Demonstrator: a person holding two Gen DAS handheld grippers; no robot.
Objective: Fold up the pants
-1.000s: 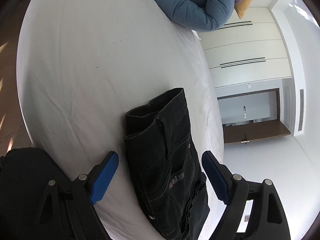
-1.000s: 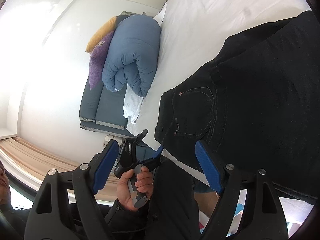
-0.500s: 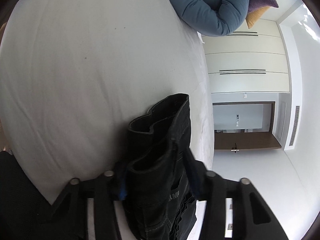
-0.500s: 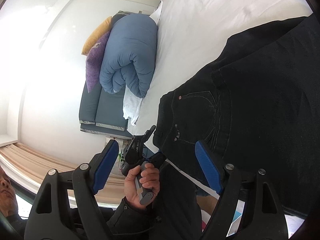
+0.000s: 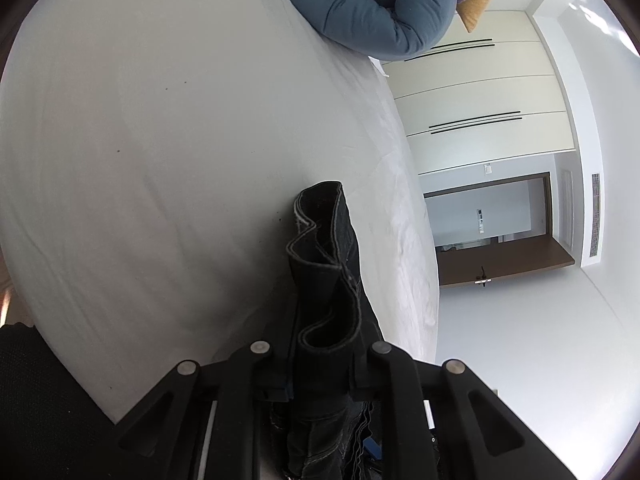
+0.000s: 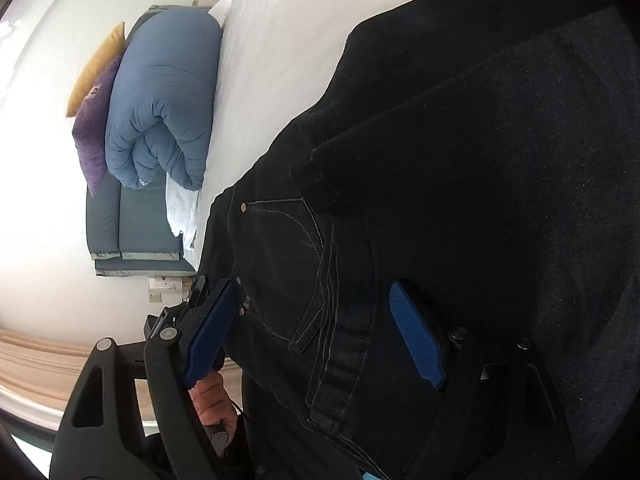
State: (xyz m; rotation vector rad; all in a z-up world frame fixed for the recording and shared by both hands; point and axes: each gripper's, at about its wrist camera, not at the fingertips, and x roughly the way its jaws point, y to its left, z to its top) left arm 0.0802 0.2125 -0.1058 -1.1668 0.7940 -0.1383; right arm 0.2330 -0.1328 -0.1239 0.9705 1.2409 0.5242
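Observation:
Black denim pants [image 6: 460, 184] lie folded on the white bed [image 6: 280, 40], filling most of the right wrist view. My left gripper [image 5: 320, 376] is shut on the bunched waistband end of the pants [image 5: 324, 280], which stands up in layers between its jaws. My right gripper [image 6: 316, 336] is open, its blue pads [image 6: 416, 336] astride the pocket and waistband area, close over the cloth. The left gripper and the hand holding it show at the pants' edge in the right wrist view.
A rolled blue duvet [image 6: 160, 100] with purple and yellow pillows [image 6: 94, 120] lies at the head of the bed. White wardrobes [image 5: 480, 88] and a door [image 5: 492, 236] are beyond the bed's edge. The white sheet [image 5: 160, 160] stretches wide to the left.
My left gripper went from open astride the waistband to shut on it, and the cloth is bunched up. My right gripper moved in closer over the pants, still open.

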